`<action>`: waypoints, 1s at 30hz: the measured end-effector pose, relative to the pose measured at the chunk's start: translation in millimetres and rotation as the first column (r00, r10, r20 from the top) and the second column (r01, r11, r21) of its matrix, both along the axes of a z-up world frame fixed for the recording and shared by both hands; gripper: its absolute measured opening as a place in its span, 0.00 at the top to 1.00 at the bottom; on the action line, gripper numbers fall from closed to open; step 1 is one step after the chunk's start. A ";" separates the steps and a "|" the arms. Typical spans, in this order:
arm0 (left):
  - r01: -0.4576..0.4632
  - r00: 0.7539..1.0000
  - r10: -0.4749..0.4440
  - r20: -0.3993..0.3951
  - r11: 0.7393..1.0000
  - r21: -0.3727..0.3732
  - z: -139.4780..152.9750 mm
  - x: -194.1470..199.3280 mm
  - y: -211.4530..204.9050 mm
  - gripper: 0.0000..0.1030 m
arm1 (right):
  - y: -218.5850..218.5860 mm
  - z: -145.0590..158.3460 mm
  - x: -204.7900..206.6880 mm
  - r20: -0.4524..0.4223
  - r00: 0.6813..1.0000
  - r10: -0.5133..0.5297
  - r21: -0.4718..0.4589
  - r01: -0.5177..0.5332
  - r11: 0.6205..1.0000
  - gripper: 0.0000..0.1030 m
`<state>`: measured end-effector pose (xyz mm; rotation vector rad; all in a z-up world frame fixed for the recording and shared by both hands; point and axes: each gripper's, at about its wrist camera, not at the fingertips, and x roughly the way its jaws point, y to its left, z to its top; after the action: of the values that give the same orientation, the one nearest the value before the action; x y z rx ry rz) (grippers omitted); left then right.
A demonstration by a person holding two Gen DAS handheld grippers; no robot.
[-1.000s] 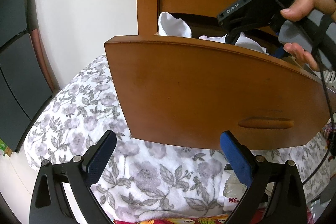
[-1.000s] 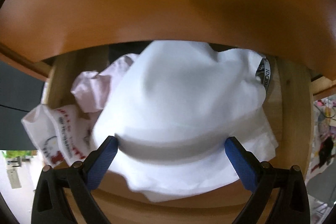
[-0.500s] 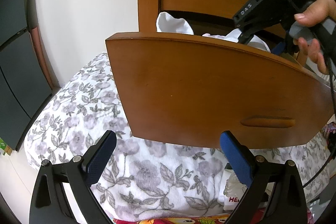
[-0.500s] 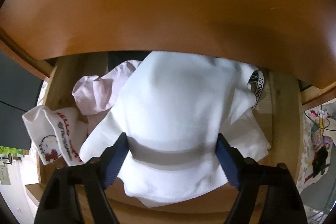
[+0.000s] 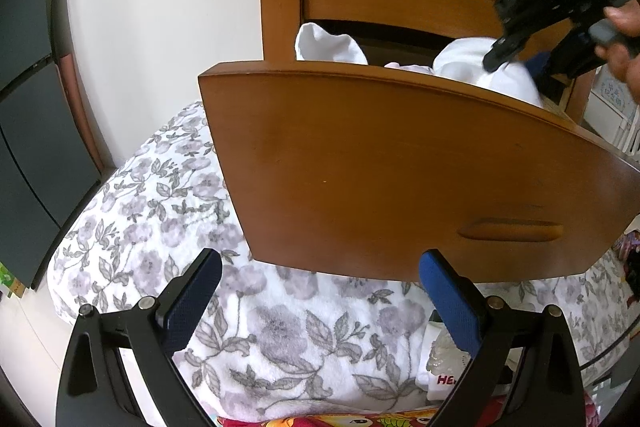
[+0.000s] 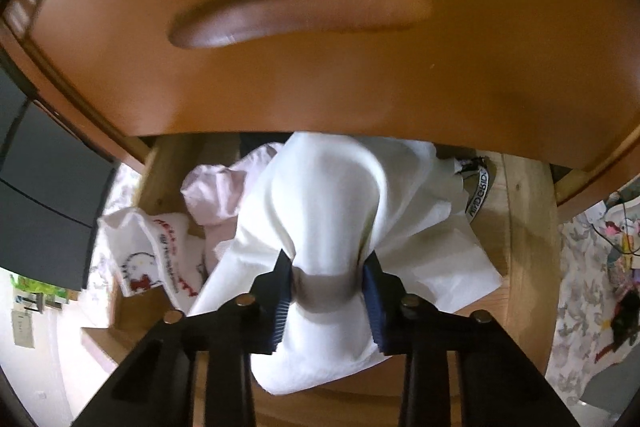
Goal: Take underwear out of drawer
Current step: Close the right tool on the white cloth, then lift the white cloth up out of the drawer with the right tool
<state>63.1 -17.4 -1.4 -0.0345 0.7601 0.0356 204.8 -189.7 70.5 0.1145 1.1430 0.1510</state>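
Tongs of the right hand [image 6: 326,279], jaws closing, pinching a bunched fold of white underwear [image 6: 332,211] over the open wooden drawer [image 6: 528,227], with most of the cloth draped down into it. Seen from the left wrist: the same white underwear [image 5: 484,67] humped above the drawer's curved front panel [image 5: 400,167], the right tongs [image 5: 520,43] dipping into it from above.

Left tongs [image 5: 320,291] spread wide and empty, hovering low before the panel, over the floral bedspread [image 5: 168,227].

Best done now, by judgement: a firm squeeze first, until the fold no longer slides between the blue pads [image 6: 282,287]; then a straight upward lift, clear of the closed drawer front above [image 6: 320,27], which overhangs closely and could snag the cloth or knock the tongs. Slow pull advised, since loose tails trail toward the pink garment [image 6: 218,195] and the printed white piece [image 6: 156,259] at the left of the drawer, and could drag either out. Black-and-white waistband [image 6: 478,195] at right likewise near the hem; whether it touches cannot be told. Left tongs best kept where they are, ready to steady the panel if the drawer shifts.
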 end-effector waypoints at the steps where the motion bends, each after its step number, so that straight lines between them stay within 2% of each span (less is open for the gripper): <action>1: 0.000 1.000 0.000 0.001 1.000 0.001 0.1 -0.1 -0.1 0.04 | -2.6 6.2 -6.5 0.013 1.000 0.002 0.018 -0.002 1.000 0.70; 3: 0.001 1.000 -0.001 0.002 1.000 0.004 0.0 -0.1 -0.2 0.04 | -14.1 16.6 -11.0 0.031 1.000 -0.002 0.052 0.000 0.999 0.72; 11: 0.000 1.000 0.000 0.004 1.000 0.020 -1.1 0.0 -2.6 0.04 | -47.8 26.9 -34.8 0.073 0.997 -0.030 0.161 0.018 0.987 0.78; 30: 0.002 1.000 -0.004 0.028 0.997 0.077 1.5 -5.1 -11.4 0.04 | -97.6 84.9 -97.9 0.238 0.966 -0.100 0.352 0.010 0.936 0.78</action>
<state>58.0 -28.8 0.1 0.0392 0.7298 0.0616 106.9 -287.3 155.4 0.4315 0.8483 0.3098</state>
